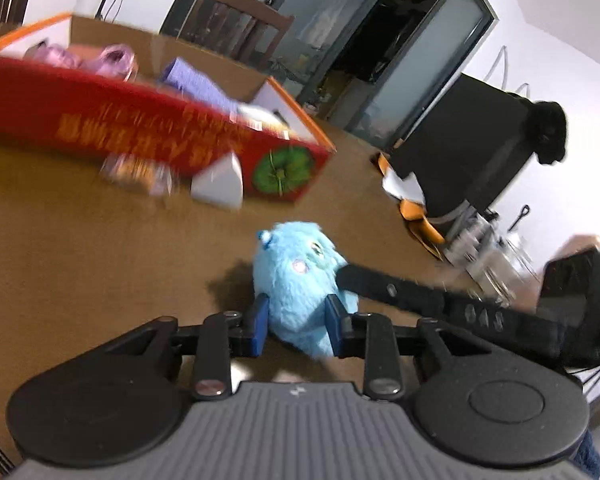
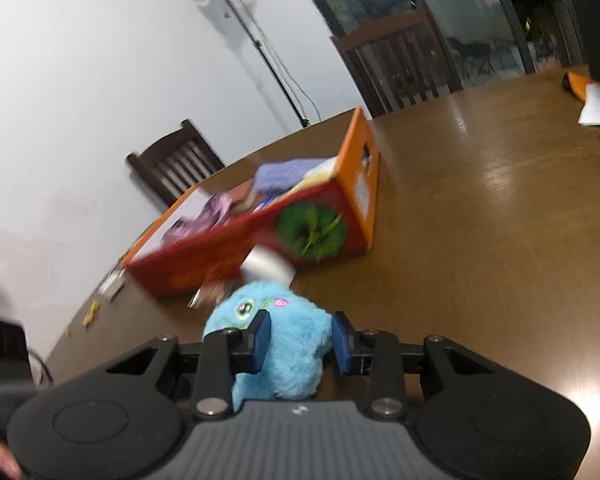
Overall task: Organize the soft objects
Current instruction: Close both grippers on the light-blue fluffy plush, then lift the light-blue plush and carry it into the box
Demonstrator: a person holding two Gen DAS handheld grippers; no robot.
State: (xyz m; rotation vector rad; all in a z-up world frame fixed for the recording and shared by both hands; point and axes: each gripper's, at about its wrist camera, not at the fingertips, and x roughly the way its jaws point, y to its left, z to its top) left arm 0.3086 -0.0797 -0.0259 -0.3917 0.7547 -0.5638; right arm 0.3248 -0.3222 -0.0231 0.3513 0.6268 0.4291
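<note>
Blue fingertip pads of the left gripper (image 1: 298, 326) press into both sides of a fluffy blue plush toy (image 1: 300, 280), grasping it just above a brown wooden table (image 1: 80, 248). From the opposite side, the right gripper (image 2: 302, 342) clamps the same toy, its pads sunk into the fur. Behind the toy stands an open red and orange cardboard box (image 2: 260, 236) holding purple and lilac soft items; a small white object lies against its front wall. Motion blur obscures finer detail.
</note>
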